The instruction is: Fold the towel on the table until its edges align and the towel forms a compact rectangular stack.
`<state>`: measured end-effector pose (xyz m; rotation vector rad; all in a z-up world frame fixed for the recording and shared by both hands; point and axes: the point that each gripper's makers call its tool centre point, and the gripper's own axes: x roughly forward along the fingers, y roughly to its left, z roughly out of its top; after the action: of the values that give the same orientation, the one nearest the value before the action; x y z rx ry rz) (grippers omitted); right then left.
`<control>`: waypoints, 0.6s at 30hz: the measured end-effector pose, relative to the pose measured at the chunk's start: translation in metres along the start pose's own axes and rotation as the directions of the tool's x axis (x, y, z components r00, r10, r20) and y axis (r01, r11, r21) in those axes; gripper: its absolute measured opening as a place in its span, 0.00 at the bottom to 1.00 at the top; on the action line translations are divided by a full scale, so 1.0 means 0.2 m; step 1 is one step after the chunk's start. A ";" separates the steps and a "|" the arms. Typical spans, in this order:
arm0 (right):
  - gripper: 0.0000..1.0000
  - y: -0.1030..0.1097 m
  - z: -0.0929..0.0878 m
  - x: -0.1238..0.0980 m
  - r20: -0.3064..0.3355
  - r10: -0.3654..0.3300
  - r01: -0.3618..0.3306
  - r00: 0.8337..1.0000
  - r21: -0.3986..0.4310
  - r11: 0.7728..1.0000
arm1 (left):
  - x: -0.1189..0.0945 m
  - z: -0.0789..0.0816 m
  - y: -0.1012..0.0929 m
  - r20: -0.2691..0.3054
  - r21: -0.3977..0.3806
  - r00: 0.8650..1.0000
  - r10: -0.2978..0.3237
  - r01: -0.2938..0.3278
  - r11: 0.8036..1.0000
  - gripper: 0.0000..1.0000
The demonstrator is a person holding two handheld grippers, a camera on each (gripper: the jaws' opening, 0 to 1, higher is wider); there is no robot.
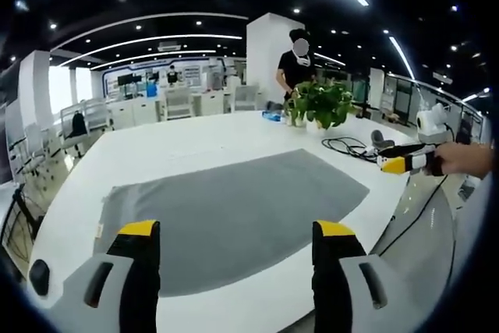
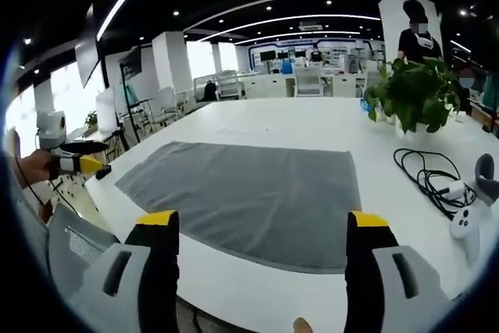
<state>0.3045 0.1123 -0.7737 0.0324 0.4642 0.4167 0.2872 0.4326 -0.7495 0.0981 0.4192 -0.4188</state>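
Fingers of the left gripper (image 1: pixel 236 251) and right gripper (image 2: pixel 265 243) stand apart, empty, short of the grey towel (image 1: pixel 234 208) lying flat on the white worktop (image 1: pixel 187 142). Soft, limp cloth; pinch its corners.

A towel (image 2: pixel 253 193) lies spread flat on a table (image 2: pixel 257 118). Beyond its far corner stands a potted plant (image 2: pixel 415 97), with a coiled cable (image 2: pixel 425 173) nearby.

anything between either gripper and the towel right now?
Nothing visible. The grey towel lies flat and bare on the white table, past both open grippers, left and right. The plant and black cable sit off to the side.
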 end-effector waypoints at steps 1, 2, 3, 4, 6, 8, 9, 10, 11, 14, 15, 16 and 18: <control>0.90 0.00 0.00 0.00 0.000 0.000 0.000 1.000 0.000 1.000 | 0.01 0.00 -0.01 -0.002 0.002 1.000 -0.004 0.004 1.000 0.82; 0.90 -0.01 0.00 0.00 -0.001 -0.001 0.001 1.000 0.001 1.000 | 0.01 -0.01 -0.02 -0.002 0.002 1.000 -0.009 0.009 1.000 0.82; 0.89 -0.01 0.00 0.00 0.001 -0.002 0.002 1.000 0.001 1.000 | 0.02 -0.01 -0.03 -0.001 0.001 1.000 -0.015 0.015 1.000 0.82; 0.89 -0.01 0.00 0.00 0.001 -0.002 0.002 1.000 0.002 1.000 | 0.02 0.00 -0.04 0.001 0.002 1.000 -0.024 0.024 1.000 0.82; 0.89 -0.01 0.00 -0.01 0.002 -0.003 0.003 1.000 0.005 1.000 | 0.03 0.00 -0.07 0.001 0.006 0.999 -0.033 0.033 0.999 0.82; 0.89 -0.02 0.00 -0.01 0.002 -0.001 0.001 1.000 0.005 1.000 | 0.04 0.00 -0.08 -0.002 0.012 0.999 -0.041 0.041 0.999 0.82; 0.89 -0.02 0.00 -0.01 0.001 0.000 0.000 1.000 0.005 1.000 | 0.05 0.00 -0.09 -0.004 0.014 0.999 -0.045 0.045 0.999 0.82; 0.89 -0.02 0.00 -0.01 0.000 0.001 -0.001 1.000 0.005 1.000 | 0.05 0.00 -0.10 -0.005 0.015 0.999 -0.049 0.049 0.999 0.82; 0.88 -0.03 0.00 -0.01 -0.002 0.005 -0.005 1.000 0.003 1.000 | 0.06 0.00 -0.10 -0.007 0.016 0.999 -0.053 0.053 0.998 0.82; 0.88 -0.04 0.01 -0.03 -0.002 0.007 -0.007 1.000 -0.011 1.000 | 0.09 0.00 -0.12 -0.011 0.028 0.998 -0.068 0.068 0.997 0.82; 0.87 -0.05 0.01 -0.03 -0.004 0.007 -0.007 1.000 -0.014 1.000 | 0.10 0.01 -0.13 -0.010 0.030 0.997 -0.070 0.071 0.997 0.82; 0.87 -0.06 0.01 -0.04 -0.005 0.005 -0.005 1.000 -0.015 1.000 | 0.11 0.02 -0.14 -0.007 0.032 0.997 -0.074 0.074 0.997 0.82; 0.87 -0.09 0.02 -0.04 -0.008 0.002 -0.003 1.000 -0.019 1.000 | 0.12 0.03 -0.16 0.000 0.034 0.996 -0.085 0.085 0.996 0.82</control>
<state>0.3057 0.0930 -0.7687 0.0126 0.4683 0.4239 0.2956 0.3928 -0.7537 0.1130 0.4161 -0.5096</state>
